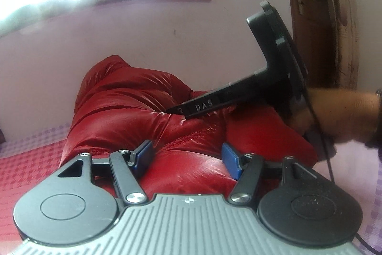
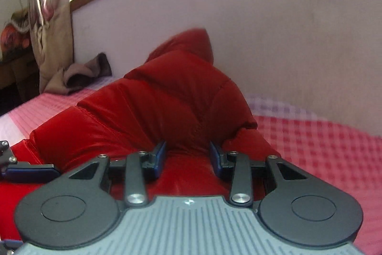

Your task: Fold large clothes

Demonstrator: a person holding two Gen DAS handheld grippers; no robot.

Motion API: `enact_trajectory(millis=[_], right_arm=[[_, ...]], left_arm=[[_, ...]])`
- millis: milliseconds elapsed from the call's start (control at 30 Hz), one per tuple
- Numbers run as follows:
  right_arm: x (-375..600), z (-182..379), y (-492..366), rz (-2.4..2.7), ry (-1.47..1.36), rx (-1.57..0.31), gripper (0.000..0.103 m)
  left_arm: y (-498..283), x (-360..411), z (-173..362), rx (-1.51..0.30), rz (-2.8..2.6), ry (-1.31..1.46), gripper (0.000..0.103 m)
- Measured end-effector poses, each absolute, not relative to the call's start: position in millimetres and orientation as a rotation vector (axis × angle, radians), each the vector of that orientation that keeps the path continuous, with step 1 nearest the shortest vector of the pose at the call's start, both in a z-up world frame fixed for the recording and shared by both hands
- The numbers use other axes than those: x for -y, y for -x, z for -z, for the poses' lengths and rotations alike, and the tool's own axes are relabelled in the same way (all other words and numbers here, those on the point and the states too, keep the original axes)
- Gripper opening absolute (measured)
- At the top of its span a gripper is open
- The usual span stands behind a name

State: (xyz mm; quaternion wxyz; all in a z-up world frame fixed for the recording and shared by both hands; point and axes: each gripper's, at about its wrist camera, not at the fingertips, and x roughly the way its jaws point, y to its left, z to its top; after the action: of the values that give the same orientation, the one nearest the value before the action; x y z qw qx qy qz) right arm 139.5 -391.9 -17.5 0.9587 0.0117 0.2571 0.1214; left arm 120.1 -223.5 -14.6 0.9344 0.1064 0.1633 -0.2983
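Your left gripper stands wide, its blue pads astride a puffed ridge of the red quilted jacket without pressing it; take a full bite of a seam or hem rather than slick padding before you lift. The jacket lies heaped on the checked bedsheet against the wall. Your right gripper is narrower, with red fabric bulging between its pads, though whether they actually pinch it you cannot tell from here. Carry both edges together and lay them flat, since the filling likely springs back. The left wrist view alone shows your right gripper reaching across onto the jacket, your hand, and the wooden door; the right wrist view alone shows the curtain and a brown cloth by the wall.
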Motion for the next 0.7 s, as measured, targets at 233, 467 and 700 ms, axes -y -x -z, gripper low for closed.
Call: enact_trajectory(millis=[233, 467, 700], right_arm=[[394, 36, -134, -0.229, -0.050, -0.464, 0.036], [398, 44, -133, -0.235, -0.056, -0.454, 0.036], [402, 17, -140, -0.238, -0.074, -0.524, 0.040]], left_arm=[[-127, 217, 23, -0.338, 0.617, -0.219, 0.063], [-127, 219, 25, -0.334, 0.621, -0.224, 0.064], [-129, 227, 23, -0.355, 0.626, -0.267, 0.069]])
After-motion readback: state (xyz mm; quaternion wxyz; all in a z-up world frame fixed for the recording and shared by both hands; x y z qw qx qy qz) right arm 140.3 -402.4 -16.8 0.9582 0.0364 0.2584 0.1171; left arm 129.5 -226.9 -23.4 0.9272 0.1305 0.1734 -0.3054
